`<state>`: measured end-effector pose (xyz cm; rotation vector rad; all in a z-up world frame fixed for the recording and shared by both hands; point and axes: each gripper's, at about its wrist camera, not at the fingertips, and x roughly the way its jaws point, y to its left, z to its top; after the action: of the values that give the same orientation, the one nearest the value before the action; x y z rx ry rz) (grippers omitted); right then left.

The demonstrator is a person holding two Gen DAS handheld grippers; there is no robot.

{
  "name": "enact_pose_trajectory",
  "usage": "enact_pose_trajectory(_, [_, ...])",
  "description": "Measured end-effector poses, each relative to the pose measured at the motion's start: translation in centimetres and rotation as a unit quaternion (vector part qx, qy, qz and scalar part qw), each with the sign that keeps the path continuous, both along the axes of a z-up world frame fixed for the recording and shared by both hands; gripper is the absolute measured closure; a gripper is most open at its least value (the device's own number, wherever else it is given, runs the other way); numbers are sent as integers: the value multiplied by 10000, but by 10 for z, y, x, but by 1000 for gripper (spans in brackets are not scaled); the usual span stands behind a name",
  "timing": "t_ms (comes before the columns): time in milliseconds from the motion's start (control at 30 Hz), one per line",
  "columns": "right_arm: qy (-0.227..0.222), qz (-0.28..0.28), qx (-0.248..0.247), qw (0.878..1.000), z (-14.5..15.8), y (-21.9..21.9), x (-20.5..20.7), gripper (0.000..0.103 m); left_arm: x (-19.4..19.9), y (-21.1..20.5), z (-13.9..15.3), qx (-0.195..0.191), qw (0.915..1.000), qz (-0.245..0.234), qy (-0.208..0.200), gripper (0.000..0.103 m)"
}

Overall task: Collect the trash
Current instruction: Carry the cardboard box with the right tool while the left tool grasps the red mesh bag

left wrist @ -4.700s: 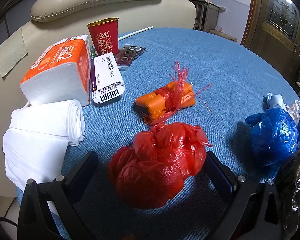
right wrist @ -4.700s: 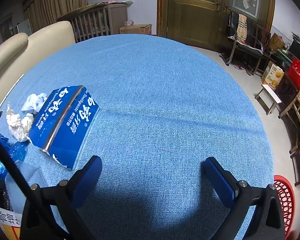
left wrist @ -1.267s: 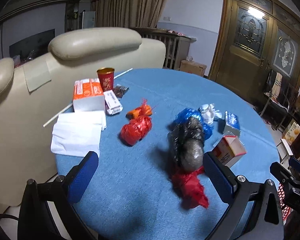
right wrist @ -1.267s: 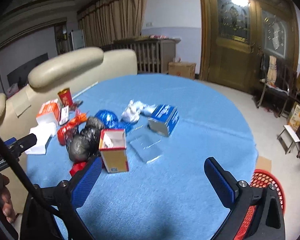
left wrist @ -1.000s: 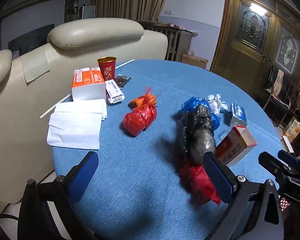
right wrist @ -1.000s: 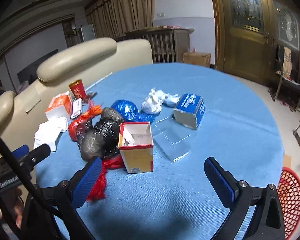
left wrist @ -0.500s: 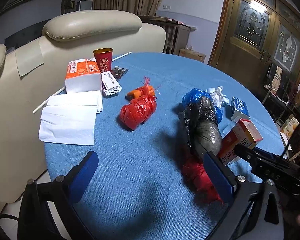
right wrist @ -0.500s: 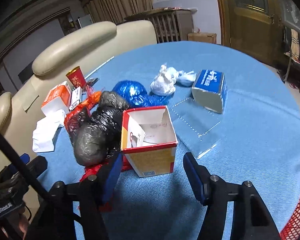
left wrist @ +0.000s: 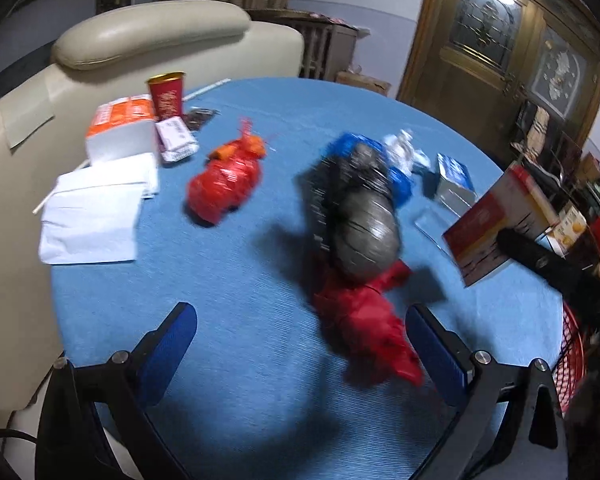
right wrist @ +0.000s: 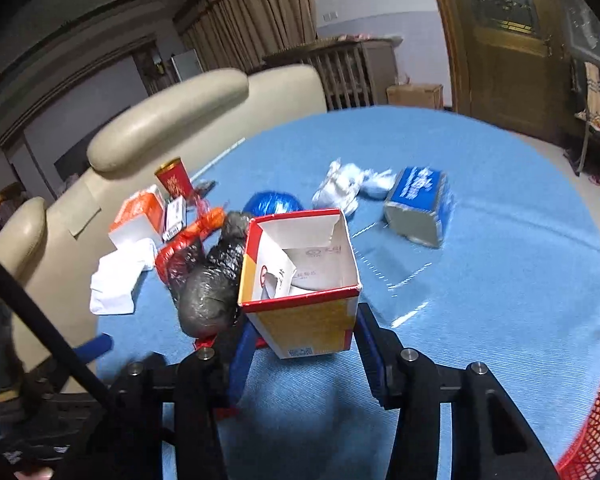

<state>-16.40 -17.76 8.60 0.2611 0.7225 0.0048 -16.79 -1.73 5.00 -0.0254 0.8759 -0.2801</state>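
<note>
The right gripper [right wrist: 302,350] is clamped on the open red-and-yellow cardboard carton [right wrist: 300,280], held upright over the round blue-clothed table [right wrist: 500,240]. The left gripper [left wrist: 300,344] hovers with fingers spread wide above the crumpled red plastic bag [left wrist: 370,328].

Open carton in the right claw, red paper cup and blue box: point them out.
open carton [right wrist: 312,326], right wrist view, yellow front face.
red paper cup [left wrist: 167,96], left wrist view, side wall.
blue box [right wrist: 418,192], right wrist view, printed top face.
</note>
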Motion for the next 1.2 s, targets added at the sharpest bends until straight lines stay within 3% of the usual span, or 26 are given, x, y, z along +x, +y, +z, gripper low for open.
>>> enact_pose_trajectory(300, [-367,-370,87,9986,26,-32,-47,52,17,-39,-24,437,9985,-108,302,3])
enact_pose_trajectory(367, [-402,-478,115,9980,29,-42,-54,52,21,-42,-31,456,9978,-198,436,31])
enact_pose_trajectory(400, [-408,-512,127,9978,29,-46,-57,52,24,-44,-36,433,9969,-289,592,53])
enact_pose_trajectory(433, [-404,-583,166,9973,29,-53,-63,52,23,-44,-34,511,9972,-281,463,61])
enact_pose_trajectory(633, [-356,-992,266,9941,24,-82,-93,52,16,-37,-28,398,9964,-528,525,64])
enact_pose_trajectory(800, [-330,-1651,214,9855,19,-121,-127,52,-9,-40,-17,458,9946,-864,342,64])
enact_pose_trajectory(1200, [168,-3037,177,9525,-18,-221,-196,52,-38,-77,57,-18,9872,-1478,-595,64])
